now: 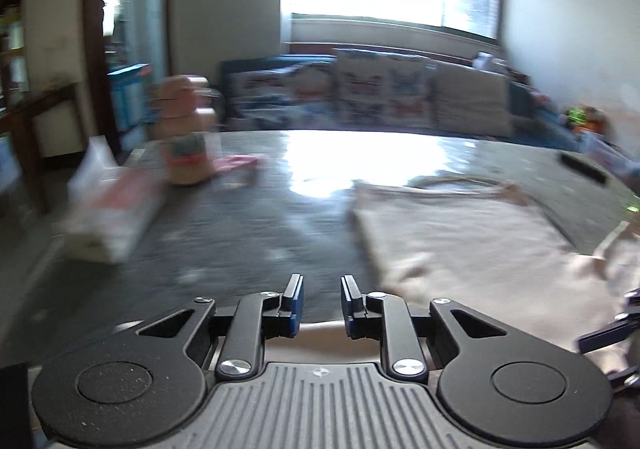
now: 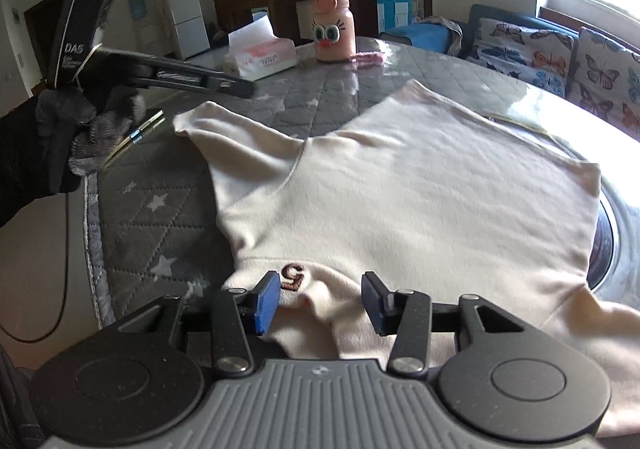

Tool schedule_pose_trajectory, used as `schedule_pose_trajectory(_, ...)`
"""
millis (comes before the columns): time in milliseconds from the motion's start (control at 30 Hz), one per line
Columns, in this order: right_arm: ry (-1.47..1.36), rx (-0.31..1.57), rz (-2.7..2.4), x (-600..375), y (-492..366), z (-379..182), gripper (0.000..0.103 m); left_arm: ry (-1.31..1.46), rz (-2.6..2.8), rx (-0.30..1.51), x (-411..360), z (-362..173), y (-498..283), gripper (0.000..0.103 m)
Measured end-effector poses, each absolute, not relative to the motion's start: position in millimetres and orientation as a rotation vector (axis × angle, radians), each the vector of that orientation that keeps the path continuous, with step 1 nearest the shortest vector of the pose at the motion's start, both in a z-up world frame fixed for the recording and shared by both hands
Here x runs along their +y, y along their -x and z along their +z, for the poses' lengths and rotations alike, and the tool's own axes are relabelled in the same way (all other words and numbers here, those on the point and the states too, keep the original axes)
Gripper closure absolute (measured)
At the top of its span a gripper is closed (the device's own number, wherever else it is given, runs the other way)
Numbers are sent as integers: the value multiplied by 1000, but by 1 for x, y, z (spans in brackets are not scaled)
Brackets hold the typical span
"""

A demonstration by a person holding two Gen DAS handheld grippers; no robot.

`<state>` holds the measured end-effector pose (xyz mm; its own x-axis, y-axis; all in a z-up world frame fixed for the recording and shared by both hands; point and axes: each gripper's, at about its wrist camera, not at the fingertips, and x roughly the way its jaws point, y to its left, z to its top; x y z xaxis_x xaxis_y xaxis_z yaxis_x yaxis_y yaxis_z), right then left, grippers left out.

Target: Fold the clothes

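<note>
Your right hand-held gripper [image 2: 320, 299] stands open, nothing between its jaws, low over the near edge of the cream garment [image 2: 420, 185]. The garment lies spread on the quilted grey surface [image 2: 160, 217] directly ahead of that gripper, a brown embroidered mark just beyond its left pad.

Your left hand-held gripper [image 1: 321, 299] is also open and holds nothing; the garment [image 1: 472, 241] sits ahead and to its right.

Containers: a tissue box [image 2: 260, 57], a sheet projecting from its top, stands far ahead-left of the right gripper. Beside it is a pink bottle with a cartoon face [image 2: 333, 25], lid on; contents cannot be told.

A cushioned sofa [image 2: 532, 53] lies beyond the surface, ahead-right.
</note>
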<state>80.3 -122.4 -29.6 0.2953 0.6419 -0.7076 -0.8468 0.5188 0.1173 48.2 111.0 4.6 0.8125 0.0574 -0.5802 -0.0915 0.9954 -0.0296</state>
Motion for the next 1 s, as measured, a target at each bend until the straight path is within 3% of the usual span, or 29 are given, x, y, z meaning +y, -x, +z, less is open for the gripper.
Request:
schedule_pose_trajectory(467, 282, 795, 999, -132, -85, -36, 56, 81, 61, 720, 80, -31, -112, 91)
schedule_pose_trajectory(1000, 271, 795, 993, -136, -85, -35, 56, 8, 78, 730, 69, -32, -125, 91)
